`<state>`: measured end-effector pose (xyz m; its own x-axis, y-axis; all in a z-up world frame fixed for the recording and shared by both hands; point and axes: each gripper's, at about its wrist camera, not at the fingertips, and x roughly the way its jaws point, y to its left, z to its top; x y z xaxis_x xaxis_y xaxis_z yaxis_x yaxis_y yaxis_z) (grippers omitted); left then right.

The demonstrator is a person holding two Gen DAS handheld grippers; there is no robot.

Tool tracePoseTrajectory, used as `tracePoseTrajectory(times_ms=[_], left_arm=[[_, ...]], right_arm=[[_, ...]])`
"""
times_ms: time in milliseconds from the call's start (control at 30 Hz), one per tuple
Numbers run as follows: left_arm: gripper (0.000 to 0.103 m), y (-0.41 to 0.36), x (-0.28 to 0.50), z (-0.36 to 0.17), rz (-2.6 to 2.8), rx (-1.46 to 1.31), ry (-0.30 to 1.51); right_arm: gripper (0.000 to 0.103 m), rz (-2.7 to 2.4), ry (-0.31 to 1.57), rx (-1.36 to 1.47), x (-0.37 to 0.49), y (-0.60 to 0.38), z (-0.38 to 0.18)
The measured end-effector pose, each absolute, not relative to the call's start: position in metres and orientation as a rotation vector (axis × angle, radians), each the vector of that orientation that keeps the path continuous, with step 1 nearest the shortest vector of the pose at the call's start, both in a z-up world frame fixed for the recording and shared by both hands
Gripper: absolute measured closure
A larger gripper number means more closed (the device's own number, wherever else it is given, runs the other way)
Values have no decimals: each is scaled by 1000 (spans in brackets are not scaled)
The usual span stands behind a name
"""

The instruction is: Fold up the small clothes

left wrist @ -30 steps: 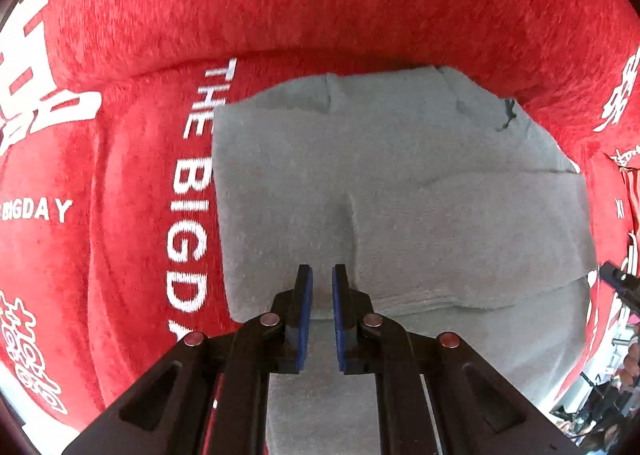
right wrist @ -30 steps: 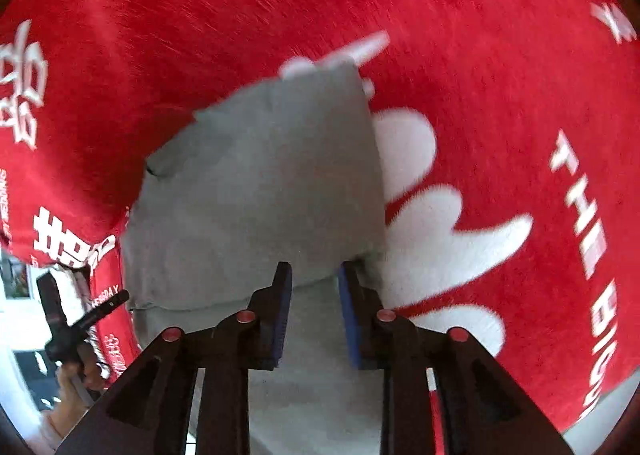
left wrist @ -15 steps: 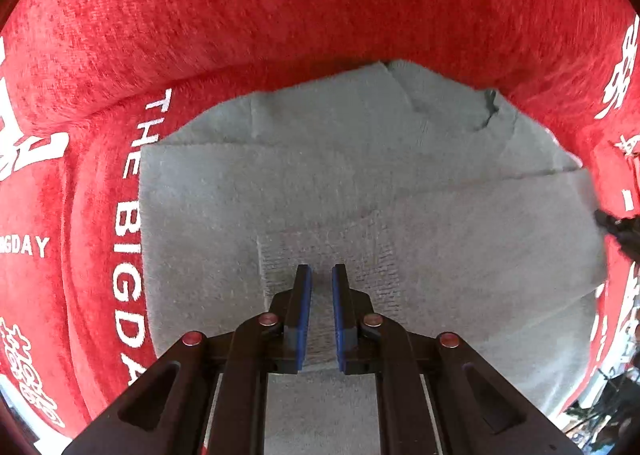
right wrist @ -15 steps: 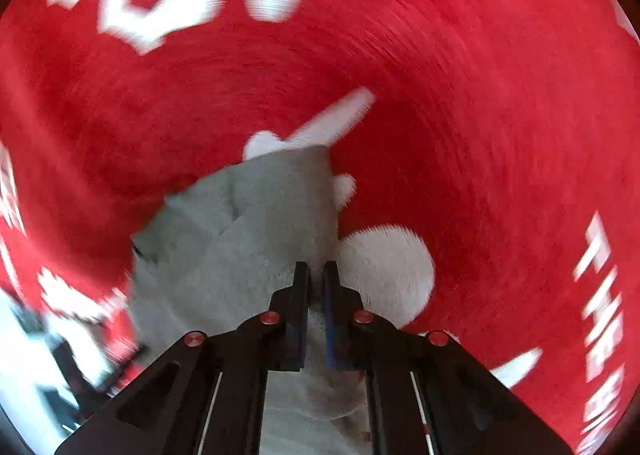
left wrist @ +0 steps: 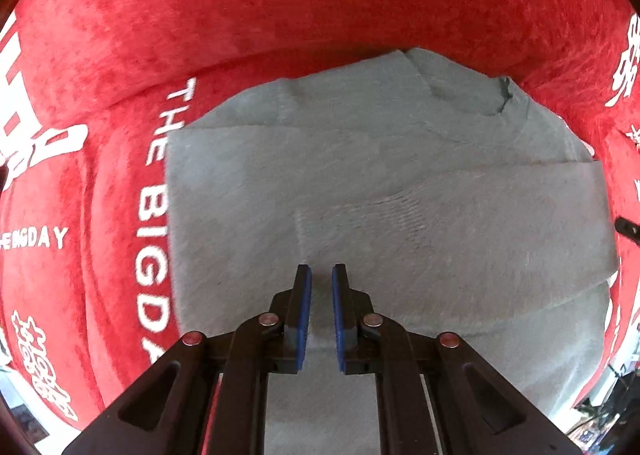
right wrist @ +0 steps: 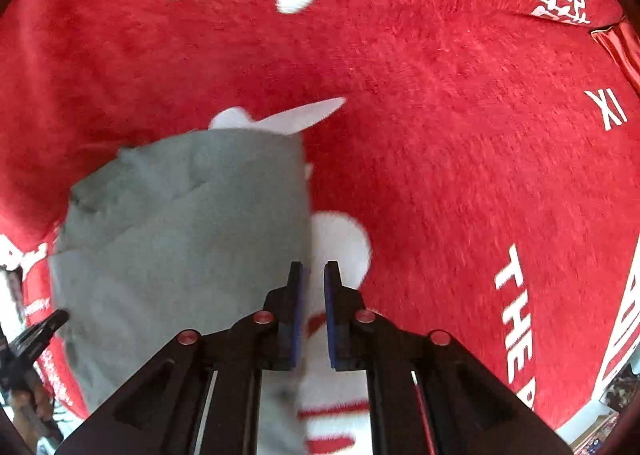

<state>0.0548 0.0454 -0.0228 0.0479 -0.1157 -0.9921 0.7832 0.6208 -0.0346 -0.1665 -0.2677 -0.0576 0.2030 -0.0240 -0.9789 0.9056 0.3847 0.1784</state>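
A grey garment (left wrist: pixel 400 183) lies partly folded on a red blanket, with a ribbed cuff (left wrist: pixel 380 215) laid across its middle. My left gripper (left wrist: pixel 321 269) points straight down over the garment's near part. It is shut to a thin slit, and no cloth is visibly pinched. In the right wrist view the same garment (right wrist: pixel 180 235) fills the left half. My right gripper (right wrist: pixel 313 267) is shut at the garment's right edge. That edge runs under the left finger (right wrist: pixel 295 295). Only white and red blanket print shows in the slit.
The red plush blanket (left wrist: pixel 320 7) carries white lettering (left wrist: pixel 154 223) left of the garment and white petal shapes (right wrist: pixel 340 247) to its right. A black tool tip (right wrist: pixel 38 331) and a hand (right wrist: pixel 24 407) show at the lower left of the right wrist view. Room clutter shows past the blanket's corners.
The right gripper's jaws went from open astride the garment's right edge to shut there. The left gripper slid across the garment, its slit unchanged. The garment kept its place on the blanket.
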Motion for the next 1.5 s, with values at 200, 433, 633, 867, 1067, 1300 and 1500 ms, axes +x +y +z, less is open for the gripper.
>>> tracePoseTrajectory(times_ms=[200,433,633,867,1067,1300,1500], left_arm=[[91,51,54,-20,-757,604,1373],[91,53,49,-35,-756,645,1375],[91,63,53,-27,-711,643,1391],[91,66,49,-14,-673,658,1402],[91,68,38,-8,-669,676,1409],[0,75,34,-7,-674,637,1412],[1,78,25,-2,-657,669,1393]], right_arm=[[94,-696,1163,992,-160,-230,-45],[95,-675,1232,965,-159,-207,-77],[90,-675,1268,1015,-171,-212,-59],[88,-672,1220,1102,-193,-206,-36],[69,-638,1218,1125,-180,-191,-34],[55,-592,1223,1130,-157,-173,-39],[45,-557,1227,1137,-142,-162,-47]])
